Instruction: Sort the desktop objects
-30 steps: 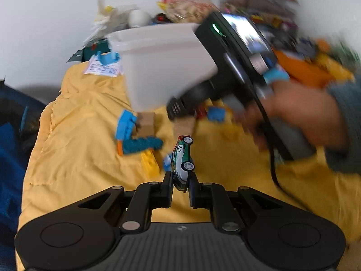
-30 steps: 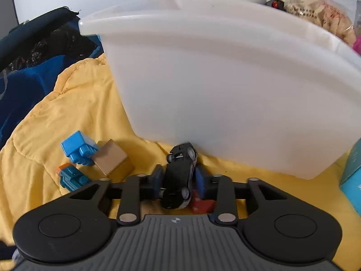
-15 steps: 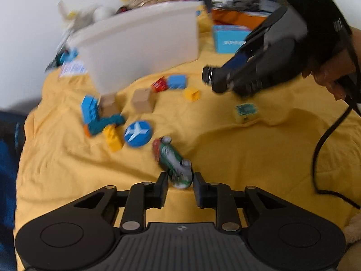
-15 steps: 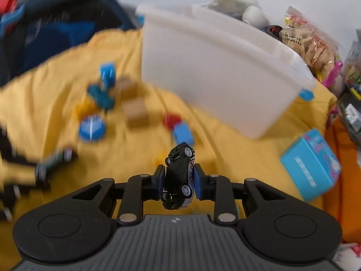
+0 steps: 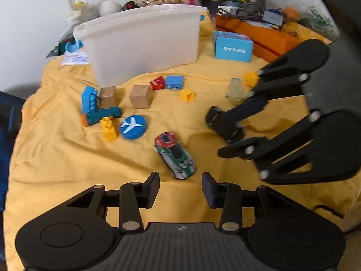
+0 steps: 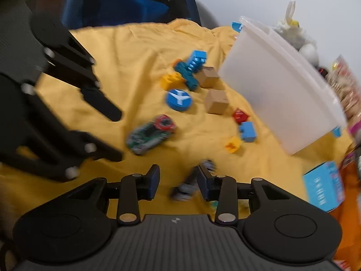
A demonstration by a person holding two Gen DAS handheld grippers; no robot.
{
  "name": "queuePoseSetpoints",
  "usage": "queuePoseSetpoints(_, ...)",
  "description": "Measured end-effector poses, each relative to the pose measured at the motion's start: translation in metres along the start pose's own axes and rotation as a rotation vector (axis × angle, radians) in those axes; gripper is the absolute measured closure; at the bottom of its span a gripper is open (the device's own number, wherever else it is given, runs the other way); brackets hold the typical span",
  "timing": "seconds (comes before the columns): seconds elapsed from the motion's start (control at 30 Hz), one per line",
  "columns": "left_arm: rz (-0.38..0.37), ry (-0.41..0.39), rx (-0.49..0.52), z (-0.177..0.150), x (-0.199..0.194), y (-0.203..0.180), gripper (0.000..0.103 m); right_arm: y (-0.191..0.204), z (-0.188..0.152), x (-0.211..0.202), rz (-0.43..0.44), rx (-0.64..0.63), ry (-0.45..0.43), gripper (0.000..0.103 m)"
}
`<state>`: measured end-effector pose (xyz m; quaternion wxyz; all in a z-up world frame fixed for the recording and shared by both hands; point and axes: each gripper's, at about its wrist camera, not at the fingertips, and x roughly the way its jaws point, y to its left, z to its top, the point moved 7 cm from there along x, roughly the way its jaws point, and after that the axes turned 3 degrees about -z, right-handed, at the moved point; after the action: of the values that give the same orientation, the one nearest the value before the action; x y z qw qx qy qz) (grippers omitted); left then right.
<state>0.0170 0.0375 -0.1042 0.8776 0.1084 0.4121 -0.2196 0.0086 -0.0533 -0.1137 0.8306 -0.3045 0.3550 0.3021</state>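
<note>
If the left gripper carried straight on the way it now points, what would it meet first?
Probably the green-and-white toy car, lying free on the yellow cloth just ahead of the left gripper, whose jaws are opening.

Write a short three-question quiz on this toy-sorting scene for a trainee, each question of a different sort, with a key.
1. True or false: the green toy car lies on the yellow cloth, free of the left gripper.
2. Which lies nearest the blue airplane disc? A) yellow brick B) cyan box C) orange box
3. Fill in: the red block touches a ___ brick.

Key: 1 true; 2 A; 3 blue.
</note>
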Motion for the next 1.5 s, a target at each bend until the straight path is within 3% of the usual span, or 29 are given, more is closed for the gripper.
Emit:
queuePoseSetpoints(0.17,0.005,-0.017,-0.04,0.012,0.003,0.001,0.057,-0.038,-0.008,-0.005,-0.045,0.326,-0.025,0.062)
queuePoseSetpoints(0.27,0.011,-0.02,-0.051,0.02,0.009,0.0,0.057,-0.053,-0.023,0.007,0.018,0.502,0.052,0.068)
queuePoseSetpoints(0.37,0.008,-0.017,-0.07,0.025,0.014,0.001,0.057,-0.054,-0.034,0.021,0.095,0.598,0.097,0.069)
queuePoseSetpoints(0.4,0.009,-0.014,-0.08,0.026,0.016,0.002,0.057,-0.054,-0.036,0.026,0.109,0.616,0.096,0.074)
queuePoseSetpoints(0.47,0.012,-0.006,-0.091,0.025,0.017,0.004,0.057,-0.052,-0.035,0.03,0.11,0.609,0.089,0.088)
queuePoseSetpoints(0.5,0.014,-0.003,-0.097,0.025,0.017,0.005,0.057,-0.051,-0.032,0.028,0.084,0.571,0.08,0.088)
queuePoseSetpoints(0.57,0.004,0.003,-0.124,0.026,0.019,0.011,0.057,-0.044,-0.022,0.017,-0.011,0.408,0.042,0.088)
queuePoseSetpoints(0.67,-0.055,0.024,-0.243,0.026,0.025,0.019,0.056,-0.034,-0.018,0.017,-0.133,0.134,0.032,0.089)
queuePoseSetpoints(0.77,-0.079,0.048,-0.339,0.028,0.033,0.025,0.056,-0.02,-0.022,0.022,-0.143,-0.015,0.016,0.088)
queuePoseSetpoints(0.87,-0.072,0.062,-0.353,0.029,0.038,0.027,0.056,-0.007,-0.023,0.016,-0.118,-0.115,-0.02,0.085)
queuePoseSetpoints(0.97,-0.072,0.076,-0.347,0.029,0.043,0.025,0.056,-0.01,-0.019,0.008,-0.023,-0.002,-0.059,0.066)
queuePoseSetpoints(1.17,-0.055,0.099,-0.303,0.024,0.047,0.022,0.059,-0.039,-0.011,0.015,0.064,0.336,-0.061,0.063)
queuePoseSetpoints(1.3,-0.051,0.099,-0.306,0.023,0.048,0.025,0.059,-0.032,-0.017,0.03,0.039,0.314,-0.016,0.056)
queuePoseSetpoints(1.47,-0.056,0.099,-0.284,0.022,0.047,0.024,0.068,-0.029,-0.021,0.041,0.052,0.335,0.007,0.056)
queuePoseSetpoints(1.5,-0.077,0.098,-0.301,0.022,0.046,0.025,0.069,-0.029,-0.019,0.042,0.06,0.341,0.011,0.066)
